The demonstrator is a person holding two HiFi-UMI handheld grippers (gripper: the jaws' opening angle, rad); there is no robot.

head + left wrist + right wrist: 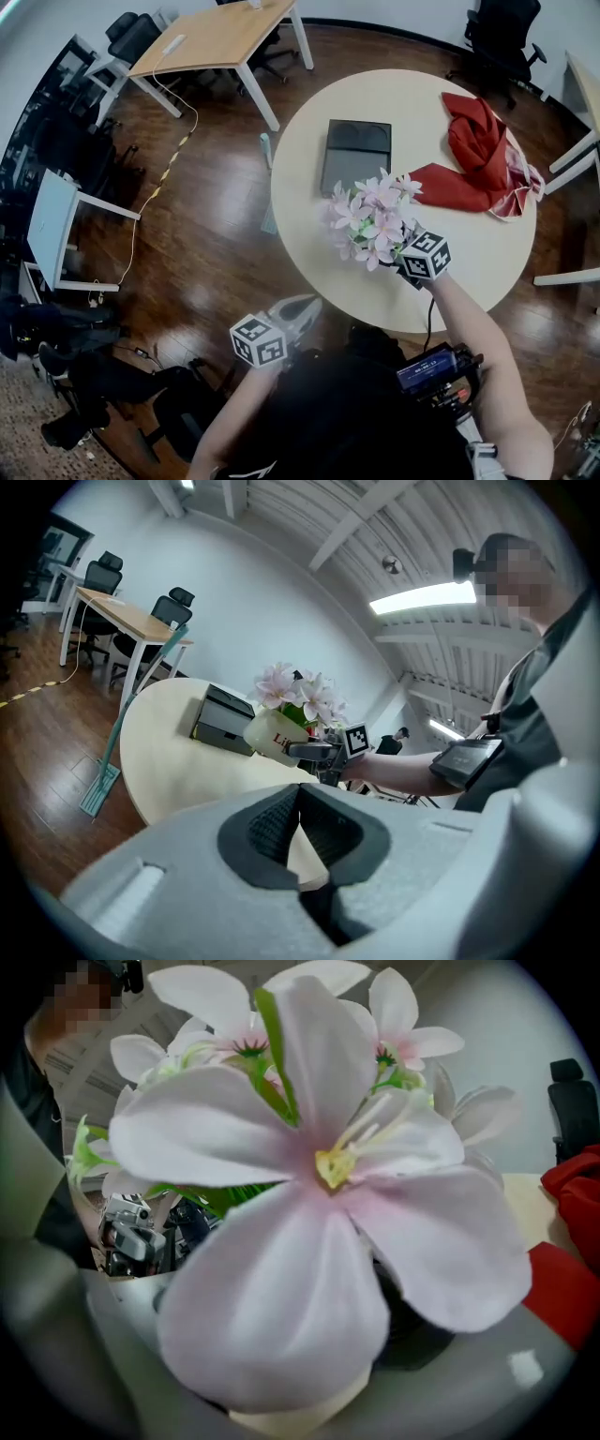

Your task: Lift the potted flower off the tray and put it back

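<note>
Left gripper (300, 834) is pulled in close to the body on a bent left arm (225, 422). Its dark pads are pressed together with nothing between them, so it's basically idling. Right arm (478, 356) is stretched out forward, forearm bare. The right gripper (305, 751) is clamped on the potted flower (370, 220), holding it tilted, with its marker cube facing up at the head view.

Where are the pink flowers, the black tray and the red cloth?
potted flower (373, 223), head view, on the pink blossoms.
black tray (355, 155), head view, on its bare middle.
red cloth (480, 141), head view, on its bunched folds.
</note>
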